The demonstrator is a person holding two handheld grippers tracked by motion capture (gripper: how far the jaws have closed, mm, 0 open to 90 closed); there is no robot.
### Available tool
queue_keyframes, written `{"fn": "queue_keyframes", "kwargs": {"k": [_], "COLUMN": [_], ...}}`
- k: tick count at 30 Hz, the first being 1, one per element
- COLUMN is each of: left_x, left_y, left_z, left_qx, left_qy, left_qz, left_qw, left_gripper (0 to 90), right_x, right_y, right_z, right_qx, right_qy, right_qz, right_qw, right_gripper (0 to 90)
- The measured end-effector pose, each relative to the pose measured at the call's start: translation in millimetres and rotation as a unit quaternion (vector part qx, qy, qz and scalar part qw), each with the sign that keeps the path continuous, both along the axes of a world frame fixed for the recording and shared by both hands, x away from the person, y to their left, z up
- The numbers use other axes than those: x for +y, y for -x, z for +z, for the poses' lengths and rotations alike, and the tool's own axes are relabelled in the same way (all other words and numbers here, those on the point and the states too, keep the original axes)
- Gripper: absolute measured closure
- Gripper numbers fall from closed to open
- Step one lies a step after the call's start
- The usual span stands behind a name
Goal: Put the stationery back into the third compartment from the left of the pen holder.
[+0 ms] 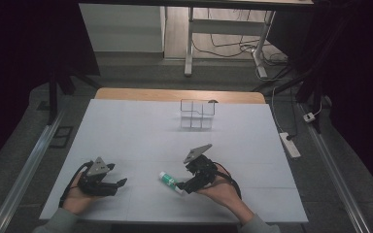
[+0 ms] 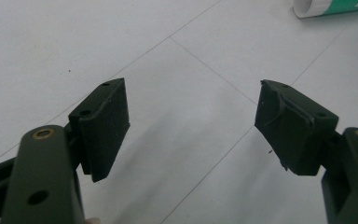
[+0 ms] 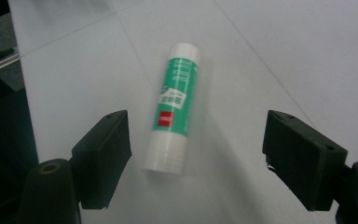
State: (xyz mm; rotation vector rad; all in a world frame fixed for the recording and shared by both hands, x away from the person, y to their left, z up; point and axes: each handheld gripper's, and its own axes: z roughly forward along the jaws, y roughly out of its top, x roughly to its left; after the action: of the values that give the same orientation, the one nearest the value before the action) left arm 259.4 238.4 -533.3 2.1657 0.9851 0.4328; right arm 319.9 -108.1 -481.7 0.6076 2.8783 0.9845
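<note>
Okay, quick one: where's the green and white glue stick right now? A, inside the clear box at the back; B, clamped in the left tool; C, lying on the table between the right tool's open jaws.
C: the glue stick lies flat on the white table, the right tool open around it without touching.
</note>
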Motion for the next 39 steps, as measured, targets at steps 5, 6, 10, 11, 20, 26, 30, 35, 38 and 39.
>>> {"fn": "queue_keyframes", "kwargs": {"k": [5, 6, 10, 11, 20, 26, 30, 35, 38, 39], "left_x": [-0.2, -0.2, 0.2, 0.2, 0.4, 0.5, 0.5, 0.5, 0.5, 0.4], "left_y": [-0.3, -0.4, -0.8, -0.9, -0.7, -0.8, -0.8, -1.0, -0.9, -0.8], "left_z": [-0.3, -0.4, -0.6, -0.7, -0.7, -1.0, -1.1, -1.3, -1.2, -1.1], "left_qx": [0.001, 0.001, 0.002, 0.002, 0.002, 0.002, 0.002, 0.002, 0.001, 0.001], "left_qy": [-0.001, -0.001, -0.003, -0.003, -0.003, -0.003, -0.005, -0.006, -0.005, -0.005], "left_qz": [-0.001, -0.001, -0.002, -0.002, -0.003, -0.004, -0.004, -0.005, -0.004, -0.004], "left_qw": [1.0000, 1.0000, 1.0000, 1.0000, 1.0000, 1.0000, 1.0000, 1.0000, 1.0000, 1.0000], "left_gripper": [25.5, 25.5, 25.4, 25.4, 25.4, 25.4, 25.4, 25.4, 25.4, 25.4], "right_x": [7.6, 9.3, 17.8, 19.0, 26.2, 27.2, 28.1, 29.6, 31.7, 32.4], "right_y": [0.8, 0.5, 1.6, 2.1, 4.8, 5.1, 5.5, 5.4, 7.0, 7.4], "right_z": [-3.3, -4.9, -13.1, -14.0, -19.8, -21.3, -23.4, -25.8, -25.3, -25.5], "right_qx": [0.000, -0.002, 0.000, 0.001, -0.008, -0.005, -0.007, 0.002, 0.001, -0.001], "right_qy": [0.010, 0.015, 0.039, 0.045, 0.076, 0.085, 0.096, 0.111, 0.119, 0.120], "right_qz": [0.016, 0.020, 0.030, 0.031, 0.039, 0.046, 0.047, 0.048, 0.047, 0.043], "right_qw": [0.9998, 0.9997, 0.9988, 0.9985, 0.9963, 0.9953, 0.9943, 0.9927, 0.9918, 0.9918], "right_gripper": [24.2, 24.3, 25.3, 25.8, 30.7, 35.3, 41.0, 53.0, 60.2, 62.4]}}
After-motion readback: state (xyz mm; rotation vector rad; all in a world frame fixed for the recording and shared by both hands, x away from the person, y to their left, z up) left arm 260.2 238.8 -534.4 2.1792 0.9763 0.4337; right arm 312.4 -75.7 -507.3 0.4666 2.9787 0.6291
